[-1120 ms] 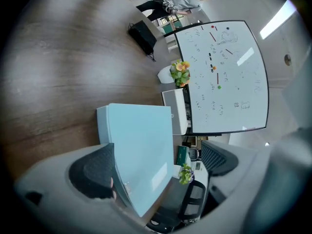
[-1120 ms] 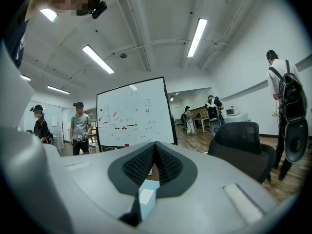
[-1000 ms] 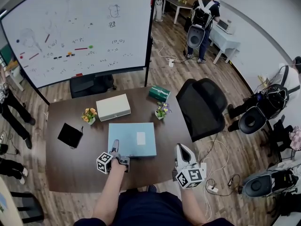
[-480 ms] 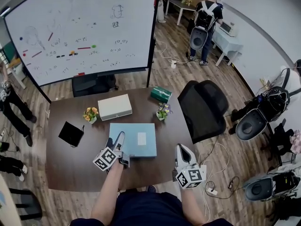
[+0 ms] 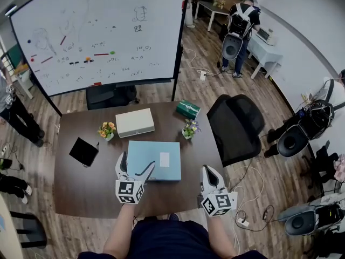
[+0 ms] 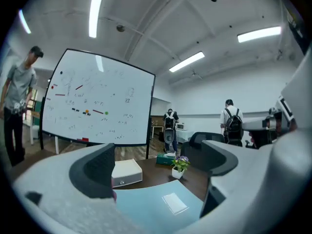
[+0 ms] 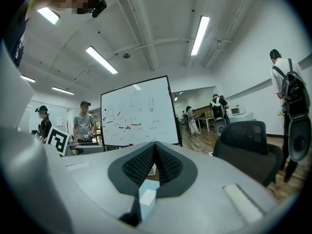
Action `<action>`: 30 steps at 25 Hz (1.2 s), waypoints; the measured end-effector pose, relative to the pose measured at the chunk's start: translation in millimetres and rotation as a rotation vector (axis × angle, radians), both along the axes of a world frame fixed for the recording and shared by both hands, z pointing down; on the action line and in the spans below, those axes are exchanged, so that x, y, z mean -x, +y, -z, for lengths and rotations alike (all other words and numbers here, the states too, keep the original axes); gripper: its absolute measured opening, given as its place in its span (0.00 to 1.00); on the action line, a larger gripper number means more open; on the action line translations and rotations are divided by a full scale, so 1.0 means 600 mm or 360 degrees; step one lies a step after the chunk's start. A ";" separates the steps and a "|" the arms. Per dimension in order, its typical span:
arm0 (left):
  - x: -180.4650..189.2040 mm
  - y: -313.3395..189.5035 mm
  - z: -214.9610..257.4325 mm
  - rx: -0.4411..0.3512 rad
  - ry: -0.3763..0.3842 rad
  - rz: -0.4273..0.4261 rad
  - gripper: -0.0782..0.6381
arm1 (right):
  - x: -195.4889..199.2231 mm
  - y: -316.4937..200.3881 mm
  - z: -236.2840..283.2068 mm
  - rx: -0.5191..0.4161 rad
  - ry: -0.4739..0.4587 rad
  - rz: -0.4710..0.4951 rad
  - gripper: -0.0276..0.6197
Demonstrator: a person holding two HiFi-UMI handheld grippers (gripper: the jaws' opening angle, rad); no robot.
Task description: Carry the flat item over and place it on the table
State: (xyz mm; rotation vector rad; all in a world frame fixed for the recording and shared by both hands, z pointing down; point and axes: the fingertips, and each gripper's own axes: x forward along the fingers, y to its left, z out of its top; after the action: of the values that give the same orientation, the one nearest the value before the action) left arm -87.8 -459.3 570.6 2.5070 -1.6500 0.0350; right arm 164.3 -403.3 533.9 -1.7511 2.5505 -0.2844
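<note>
Although the flat blue item point(image 5: 161, 158) already lies level on the table point(image 5: 81, 190), roughly at the table's middle and toward its near edge, the job does not look finished or safe from upset. The left gripper point(image 5: 135, 165) hangs over the table's near side with its jaws spread wide and nothing between them; its own view looks across the item's top, which sits low between the two pads. Whether a pad touches the item cannot be told. The right gripper point(image 5: 207, 171) waits by the table's near right corner, its jaws pressed together on nothing, so it gives no support. Further in on the table, a white box point(image 5: 135, 122) and two small flower pots point(image 5: 107, 130) point(image 5: 187, 128) stand just beyond the item's far edge. A green tissue box point(image 5: 187, 109) sits toward the table's far right and a black pad point(image 5: 84, 151) toward its left. The likeliest trouble is a push: if the open jaws drop or sweep forward, they could shove the item along the table into the nearer pot and tip it. If the left gripper closes on that one near corner alone, the wide, thin item would probably pivot or sag out of the pads. A jaw might also scrape the table, since the item lies flush against it.
</note>
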 end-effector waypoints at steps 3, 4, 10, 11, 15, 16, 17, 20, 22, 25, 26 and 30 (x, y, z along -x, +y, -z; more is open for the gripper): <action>-0.017 0.015 0.028 -0.0104 -0.0259 -0.0054 0.87 | 0.001 0.000 0.000 -0.0001 -0.0003 0.0009 0.06; -0.024 0.021 0.036 -0.0141 -0.0344 -0.0076 0.87 | 0.002 0.000 0.000 -0.0002 -0.0005 0.0012 0.06; -0.032 0.041 0.061 -0.0210 -0.0397 -0.0117 0.87 | 0.007 0.000 0.000 -0.0002 -0.0010 0.0030 0.06; -0.029 0.041 0.061 -0.0203 -0.0375 -0.0110 0.86 | 0.007 0.000 0.000 -0.0001 -0.0010 0.0034 0.06; -0.013 0.045 0.063 -0.0196 -0.0301 -0.0061 0.77 | 0.009 0.002 -0.001 -0.0001 -0.0014 0.0035 0.06; -0.009 0.047 0.065 -0.0204 -0.0294 -0.0040 0.71 | 0.009 0.002 -0.002 -0.0002 -0.0015 0.0035 0.06; -0.004 0.049 0.067 -0.0213 -0.0293 -0.0015 0.65 | 0.009 0.002 -0.002 -0.0002 -0.0015 0.0035 0.06; 0.008 0.054 0.074 -0.0236 -0.0283 0.0073 0.45 | 0.006 0.002 -0.004 -0.0004 -0.0016 0.0036 0.06; 0.018 0.055 0.076 -0.0231 -0.0277 0.0135 0.25 | 0.006 0.002 -0.004 -0.0004 -0.0019 0.0039 0.06; 0.031 0.055 0.069 -0.0186 -0.0253 0.0184 0.10 | 0.006 0.000 -0.002 -0.0008 -0.0017 0.0041 0.06; 0.033 0.055 0.067 -0.0178 -0.0237 0.0188 0.10 | 0.006 0.000 -0.002 -0.0010 -0.0016 0.0041 0.06; 0.040 0.058 0.078 -0.0198 -0.0229 0.0213 0.10 | 0.005 0.001 -0.002 -0.0013 -0.0012 0.0042 0.06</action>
State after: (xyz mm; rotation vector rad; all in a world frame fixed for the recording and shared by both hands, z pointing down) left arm -111.7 -424.2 523.6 2.5296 -1.9295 0.1035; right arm 161.2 -403.0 535.1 -1.7114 2.5675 -0.2811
